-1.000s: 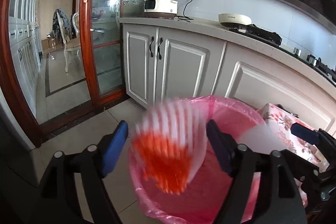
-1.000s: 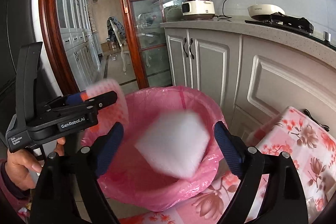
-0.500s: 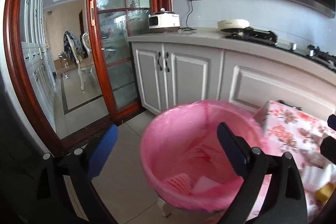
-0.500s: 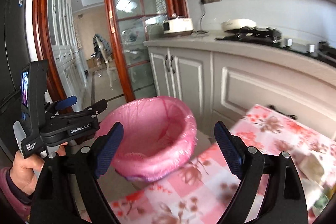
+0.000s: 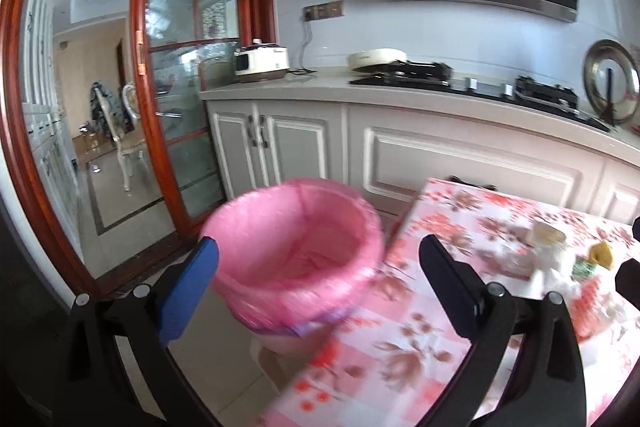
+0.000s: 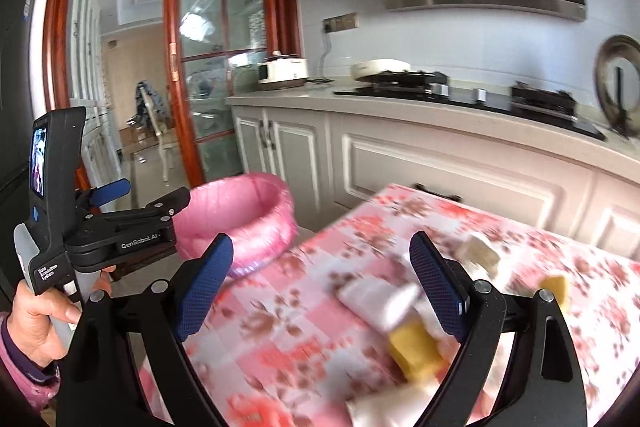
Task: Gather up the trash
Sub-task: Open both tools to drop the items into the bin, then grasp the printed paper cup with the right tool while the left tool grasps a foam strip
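A bin lined with a pink bag [image 5: 296,259] stands on the floor beside a table with a pink floral cloth [image 5: 420,331]; it also shows in the right wrist view [image 6: 240,219]. My left gripper [image 5: 320,291] is open and empty, over the bin's near rim and the table corner. My right gripper [image 6: 324,291] is open and empty above the cloth [image 6: 288,327]. Blurred trash lies on the cloth: a white piece [image 6: 376,301], a yellow piece [image 6: 414,349], another white piece [image 6: 478,251] and a small yellow piece [image 6: 554,285]. A trash cluster [image 5: 556,259] shows at the right in the left wrist view.
White kitchen cabinets [image 5: 460,163] with a worktop, a rice cooker [image 5: 262,63] and a gas hob [image 5: 404,73] run behind the table. A red-framed glass door [image 5: 176,107] stands at the left. The left gripper's handle and the hand holding it [image 6: 60,227] show at the left.
The striped and white pieces dropped from both grippers into the bin. Both grippers then pulled back and swung right, from over the bin to over the table and its trash.
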Motion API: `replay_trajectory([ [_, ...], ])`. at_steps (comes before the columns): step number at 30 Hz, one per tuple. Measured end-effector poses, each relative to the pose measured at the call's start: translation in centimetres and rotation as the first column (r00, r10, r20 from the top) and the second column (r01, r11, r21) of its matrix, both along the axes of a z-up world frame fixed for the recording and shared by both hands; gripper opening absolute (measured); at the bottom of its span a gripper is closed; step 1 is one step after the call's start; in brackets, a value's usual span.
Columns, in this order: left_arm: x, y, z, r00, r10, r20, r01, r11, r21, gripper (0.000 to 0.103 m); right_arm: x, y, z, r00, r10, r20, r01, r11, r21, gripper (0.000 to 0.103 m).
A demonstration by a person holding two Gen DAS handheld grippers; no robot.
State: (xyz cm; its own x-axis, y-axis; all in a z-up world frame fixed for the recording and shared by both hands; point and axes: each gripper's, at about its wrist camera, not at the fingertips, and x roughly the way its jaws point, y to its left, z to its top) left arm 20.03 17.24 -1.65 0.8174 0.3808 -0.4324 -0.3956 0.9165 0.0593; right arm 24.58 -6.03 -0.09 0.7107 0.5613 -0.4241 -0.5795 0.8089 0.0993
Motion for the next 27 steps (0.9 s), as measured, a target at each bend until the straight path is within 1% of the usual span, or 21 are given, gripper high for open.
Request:
replay_trajectory([
  [4, -0.9, -3.4, -1.2, 0.999, -0.045, -0.009, 0.045, 0.999, -0.011, 0.098, -1.7, -3.4, -1.0, 0.998, -0.058, -0.008, 0.058, 0.998, -0.017, 0.085],
  [8, -2.2, -6.2, -2.7, 0.994, -0.108, 0.002, 0.108, 0.994, -0.029, 0.098, -3.3, -6.7, -2.6, 0.993, -0.119, -0.017, 0.118, 0.992, -0.052, 0.085],
  [12, -2.8, -9.0, -4.5, 0.986, -0.168, 0.005, 0.168, 0.985, -0.042, 0.098, -3.9, -9.9, -5.3, 0.979, -0.187, -0.076, 0.181, 0.980, -0.083, 0.085],
  [17, -2.1, -11.6, -6.8, 0.972, -0.227, -0.058, 0.223, 0.973, -0.063, 0.098, -3.7, -12.4, -7.9, 0.962, -0.241, -0.129, 0.229, 0.968, -0.102, 0.085],
  [19, -1.8, -12.8, -7.9, 0.959, -0.266, -0.096, 0.260, 0.963, -0.067, 0.098, -3.3, -13.3, -8.7, 0.953, -0.264, -0.147, 0.252, 0.963, -0.099, 0.085],
  [21, -1.6, -14.1, -8.9, 0.940, -0.320, -0.122, 0.312, 0.947, -0.078, 0.098, -2.8, -14.0, -9.4, 0.945, -0.282, -0.166, 0.269, 0.958, -0.094, 0.085],
  [25, -1.7, -16.4, -9.7, 0.919, -0.374, -0.123, 0.371, 0.927, -0.045, 0.098, -2.2, -15.1, -10.3, 0.935, -0.305, -0.179, 0.292, 0.952, -0.095, 0.085],
  [27, -1.7, -17.3, -9.7, 0.906, -0.410, -0.107, 0.406, 0.912, -0.057, 0.098, -1.9, -15.6, -10.6, 0.932, -0.314, -0.181, 0.301, 0.949, -0.094, 0.085],
])
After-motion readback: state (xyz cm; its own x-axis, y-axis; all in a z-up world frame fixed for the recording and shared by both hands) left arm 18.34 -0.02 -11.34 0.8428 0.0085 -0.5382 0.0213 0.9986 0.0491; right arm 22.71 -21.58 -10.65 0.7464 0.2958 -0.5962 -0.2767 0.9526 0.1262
